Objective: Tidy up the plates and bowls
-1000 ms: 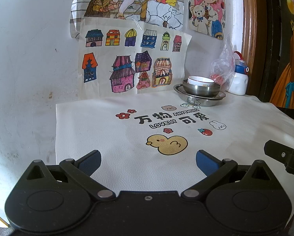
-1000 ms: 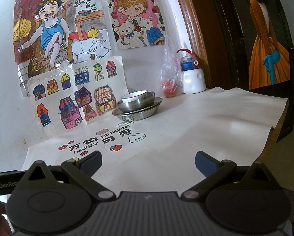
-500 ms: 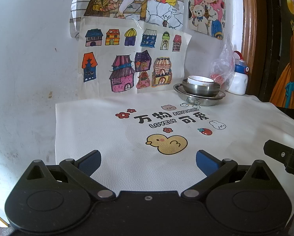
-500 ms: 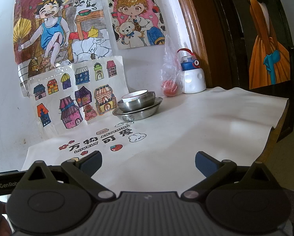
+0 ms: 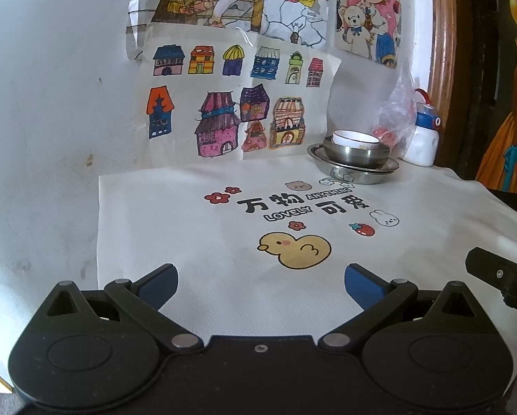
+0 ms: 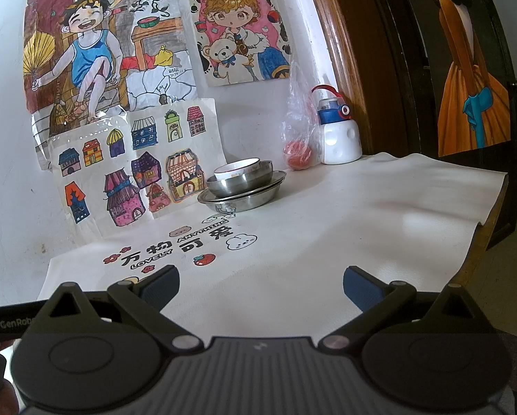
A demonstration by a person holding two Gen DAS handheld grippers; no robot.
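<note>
Ahead of the tongs, glossy polished metal is being shown by the steel plate [image 6: 244, 197] and steel bowl [image 6: 239, 180]; smooth glazed ceramic by the white bowl [image 6: 237, 169]. Beneath them, a matt, finely grained mat [image 5: 196, 242] is being displayed. Matt blue pads [image 5: 362, 285] are being carried on black plastic.

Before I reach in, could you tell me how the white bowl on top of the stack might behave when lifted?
The white bowl looks ceramic, so probably fragile and heavy for its size. It sits loosely inside the steel bowl, so it should lift free, though its glossy rim may slip.
</note>
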